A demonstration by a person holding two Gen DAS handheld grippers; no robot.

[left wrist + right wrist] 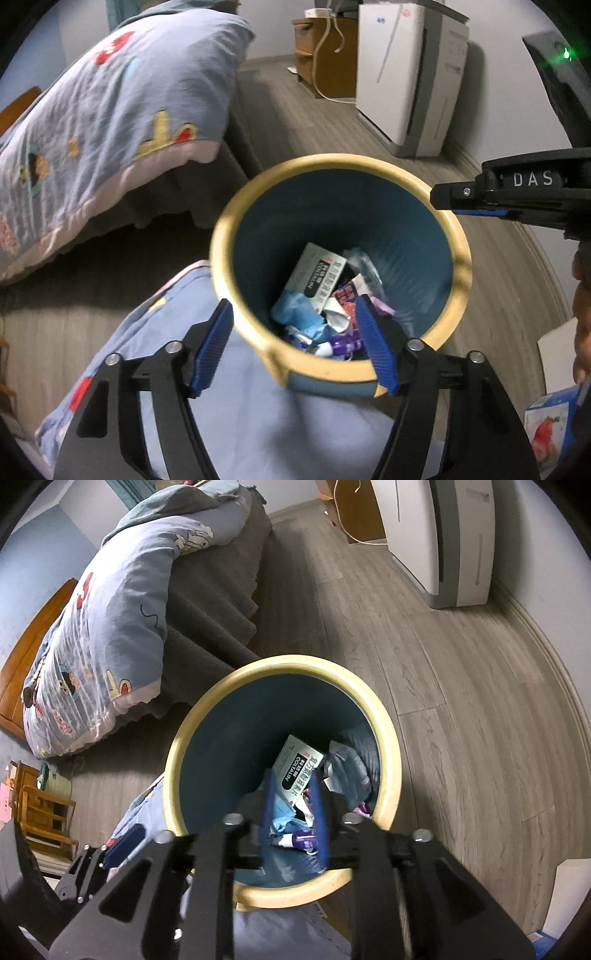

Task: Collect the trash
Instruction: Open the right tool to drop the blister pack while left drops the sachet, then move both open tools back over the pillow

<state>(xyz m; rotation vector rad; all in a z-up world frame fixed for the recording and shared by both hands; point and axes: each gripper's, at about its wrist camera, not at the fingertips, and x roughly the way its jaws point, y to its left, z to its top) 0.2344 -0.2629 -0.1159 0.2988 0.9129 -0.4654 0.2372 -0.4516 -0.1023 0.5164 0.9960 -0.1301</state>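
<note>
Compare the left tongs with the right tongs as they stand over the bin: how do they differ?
The left tongs are spread wide, while the right tongs show only a narrow gap. The left tongs straddle the near rim of the bin, one finger outside it; the right tongs have both fingers over the bin's mouth. Neither holds anything. Both have black arms with blue pads and point down at the trash inside.

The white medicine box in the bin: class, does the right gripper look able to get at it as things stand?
Probably yes. The right gripper hangs over the bin's open mouth with nothing between its slightly parted jaws, and the white medicine box lies on top of the other trash, uncovered. The jaws may need to open wider.
</note>
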